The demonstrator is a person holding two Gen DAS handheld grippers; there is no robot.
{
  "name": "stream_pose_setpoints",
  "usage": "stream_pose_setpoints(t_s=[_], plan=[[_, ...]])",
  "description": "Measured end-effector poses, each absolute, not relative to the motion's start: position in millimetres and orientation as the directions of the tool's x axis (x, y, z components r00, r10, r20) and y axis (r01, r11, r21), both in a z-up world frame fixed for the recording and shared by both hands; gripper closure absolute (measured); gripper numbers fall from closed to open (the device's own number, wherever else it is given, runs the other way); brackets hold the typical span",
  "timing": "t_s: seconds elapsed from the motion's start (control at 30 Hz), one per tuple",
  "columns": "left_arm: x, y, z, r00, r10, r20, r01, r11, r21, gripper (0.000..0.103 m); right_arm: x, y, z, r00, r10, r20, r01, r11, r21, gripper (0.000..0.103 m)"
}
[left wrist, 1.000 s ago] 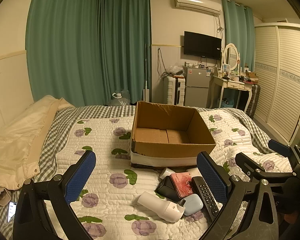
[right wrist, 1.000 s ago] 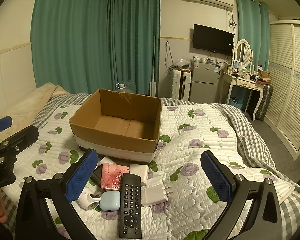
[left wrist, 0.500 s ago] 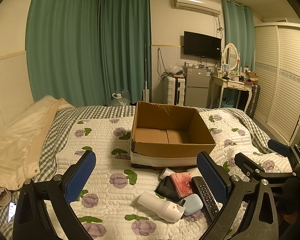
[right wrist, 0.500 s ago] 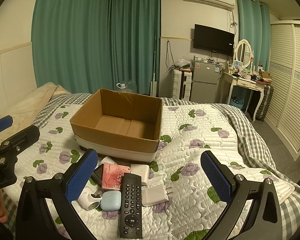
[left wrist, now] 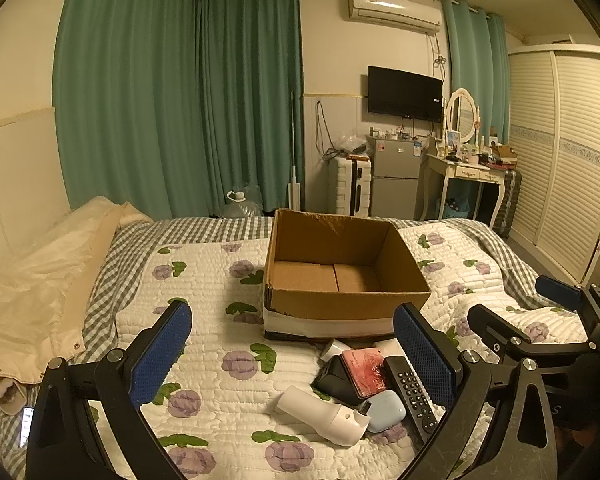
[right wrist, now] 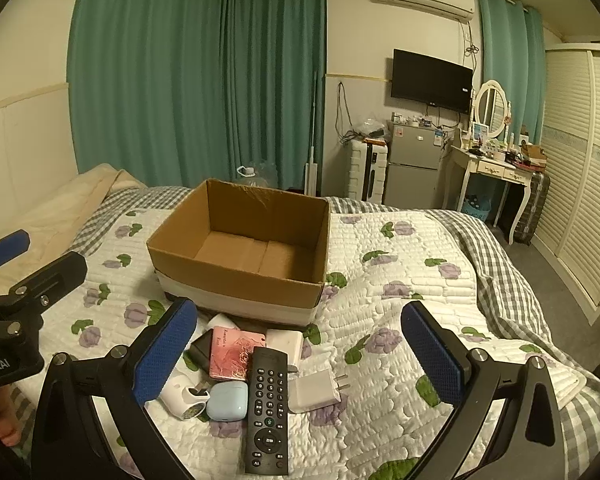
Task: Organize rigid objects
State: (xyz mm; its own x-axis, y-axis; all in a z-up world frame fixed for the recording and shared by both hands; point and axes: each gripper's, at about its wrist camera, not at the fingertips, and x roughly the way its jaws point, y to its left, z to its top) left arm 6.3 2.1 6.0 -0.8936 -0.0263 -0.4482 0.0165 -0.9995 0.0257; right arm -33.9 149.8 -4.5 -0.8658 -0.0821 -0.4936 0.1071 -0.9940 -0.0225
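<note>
Cardboard, brown and open-topped: the box (left wrist: 342,276) sits in the middle of the bed with nothing inside, exactly where it sat a second ago. Nothing on the quilt has shifted since then; the right view has only crept very slightly to one side. The left gripper (left wrist: 296,354) hangs above the quilt, spread wide and holding nothing, and the right gripper (right wrist: 300,354) is the same. Just in front of the box lies a tight cluster: a black remote (right wrist: 268,404), a pale blue case (right wrist: 227,401), a pink wallet (right wrist: 232,352), a white charger (right wrist: 316,390), a white handheld device (left wrist: 324,414) and a black pouch (left wrist: 334,378), most touching one another. The quilt (left wrist: 216,304) is white with purple flowers over a checked sheet. Behind stand green curtains (left wrist: 180,112), a wall television (left wrist: 405,89), a small fridge (left wrist: 396,178) and a dressing table (left wrist: 466,170).
</note>
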Motion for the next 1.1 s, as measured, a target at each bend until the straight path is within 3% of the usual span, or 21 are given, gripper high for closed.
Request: stream_pose_setpoints(t_s=[0.2,0.3,0.43,0.6,0.83,1.1], plan=[[15.7,2.5,13.0,-0.900,-0.021,-0.436,0.011,-1.000,0.025,0.000,-23.2,152.9,13.5,-0.878,-0.081,-0.472,0.110,-0.993,-0.033,0.003],[13.3,1.3,-2.6,-0.878,-0.031,-0.479,0.017,-0.999,0.034,0.000,-20.0,152.8,15.0,-0.873,-0.086,-0.481,0.119,-0.992,-0.039,0.003],[5.6,1.1,-30.1,-0.838,-0.051,-0.543,0.023,-0.998,0.058,0.000,-25.0,146.1,-10.3,-0.832,-0.086,-0.548,0.140,-0.988,-0.057,0.004],[-5.6,-3.9,-52.7,-0.806,-0.080,-0.587,0.042,-0.996,0.079,0.000,-42.0,132.1,-63.5,-0.743,-0.055,-0.668,0.174,-0.978,-0.112,0.011],[-15.9,-14.8,-71.8,-0.770,-0.096,-0.631,0.065,-0.995,0.071,0.001,-54.7,126.5,-114.3,-0.629,-0.023,-0.777,0.209,-0.968,-0.141,0.034],[-23.1,-14.5,-83.6,-0.749,-0.085,-0.657,0.054,-0.996,0.068,0.001,-65.4,118.3,-147.0,-0.544,-0.016,-0.839,0.232,-0.964,-0.132,0.061]])
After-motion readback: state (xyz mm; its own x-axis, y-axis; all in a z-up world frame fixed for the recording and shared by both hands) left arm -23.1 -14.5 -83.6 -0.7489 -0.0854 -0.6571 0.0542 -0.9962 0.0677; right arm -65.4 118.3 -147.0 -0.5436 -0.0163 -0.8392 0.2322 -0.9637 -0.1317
